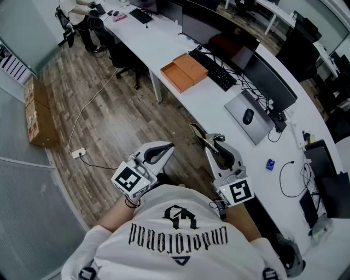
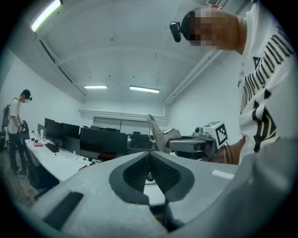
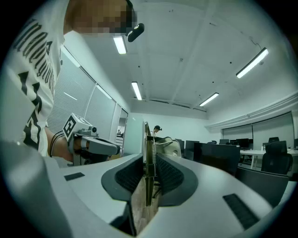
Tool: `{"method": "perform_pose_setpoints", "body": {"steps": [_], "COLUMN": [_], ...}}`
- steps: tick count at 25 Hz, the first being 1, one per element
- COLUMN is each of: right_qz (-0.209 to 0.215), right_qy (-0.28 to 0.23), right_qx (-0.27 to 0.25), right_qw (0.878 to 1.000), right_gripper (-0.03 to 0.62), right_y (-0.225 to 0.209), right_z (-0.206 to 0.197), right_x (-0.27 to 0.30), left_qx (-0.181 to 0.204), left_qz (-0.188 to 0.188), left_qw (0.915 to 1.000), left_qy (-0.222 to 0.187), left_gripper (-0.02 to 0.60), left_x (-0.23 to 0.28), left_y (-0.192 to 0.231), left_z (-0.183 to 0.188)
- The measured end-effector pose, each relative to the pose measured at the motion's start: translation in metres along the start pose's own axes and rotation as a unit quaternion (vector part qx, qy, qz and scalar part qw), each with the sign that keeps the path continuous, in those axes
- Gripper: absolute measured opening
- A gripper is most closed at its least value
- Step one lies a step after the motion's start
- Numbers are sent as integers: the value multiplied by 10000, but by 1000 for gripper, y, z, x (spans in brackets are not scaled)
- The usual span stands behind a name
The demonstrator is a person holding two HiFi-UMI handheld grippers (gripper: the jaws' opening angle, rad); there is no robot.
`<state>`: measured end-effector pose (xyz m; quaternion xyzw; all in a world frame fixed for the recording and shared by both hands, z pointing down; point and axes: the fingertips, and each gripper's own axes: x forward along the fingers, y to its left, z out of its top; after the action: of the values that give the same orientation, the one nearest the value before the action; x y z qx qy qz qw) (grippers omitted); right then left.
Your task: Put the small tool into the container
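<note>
My right gripper [image 1: 215, 143] is shut on the small tool [image 1: 201, 135], a thin metal piece with a spring that sticks out past the jaws. In the right gripper view the tool [image 3: 147, 153] stands on edge, pressed between the dark pads [image 3: 170, 175]. My left gripper [image 1: 167, 149] is shut with nothing in it, and its pads [image 2: 135, 173] meet at the tip. Both grippers are held level in front of the person's chest, above the wooden floor. The container, an open orange box [image 1: 184, 71], lies on the white desk far ahead of both grippers.
A long curved white desk [image 1: 208, 109] runs along the right, with a keyboard [image 1: 213, 68], monitors [image 1: 268, 82], a laptop with a mouse [image 1: 249, 116] and cables. Cardboard boxes [image 1: 37, 112] and a power strip [image 1: 79, 153] lie on the floor at left. Another person [image 1: 76, 11] stands far off.
</note>
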<state>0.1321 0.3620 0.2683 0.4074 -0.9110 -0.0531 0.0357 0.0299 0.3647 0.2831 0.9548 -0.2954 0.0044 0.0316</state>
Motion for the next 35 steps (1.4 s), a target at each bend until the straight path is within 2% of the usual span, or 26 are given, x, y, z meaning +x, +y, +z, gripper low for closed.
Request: {"method": "perform_pose_setpoints", "body": {"steps": [25, 35], "right_qz": [52, 19], "right_qy": [-26, 11], "right_qx": [68, 83], "right_qw": [10000, 10000], "right_gripper": [87, 87], "right_y": [-4, -10], "right_z": [-4, -6], "right_x": [3, 41], "left_qx": [-22, -110], "left_qz": [-31, -59], "left_qw": [10000, 9999], "left_qy": [-3, -4], "left_gripper": [14, 14], "left_x": [11, 11], "left_y": [3, 40], "left_z": [-4, -9]}}
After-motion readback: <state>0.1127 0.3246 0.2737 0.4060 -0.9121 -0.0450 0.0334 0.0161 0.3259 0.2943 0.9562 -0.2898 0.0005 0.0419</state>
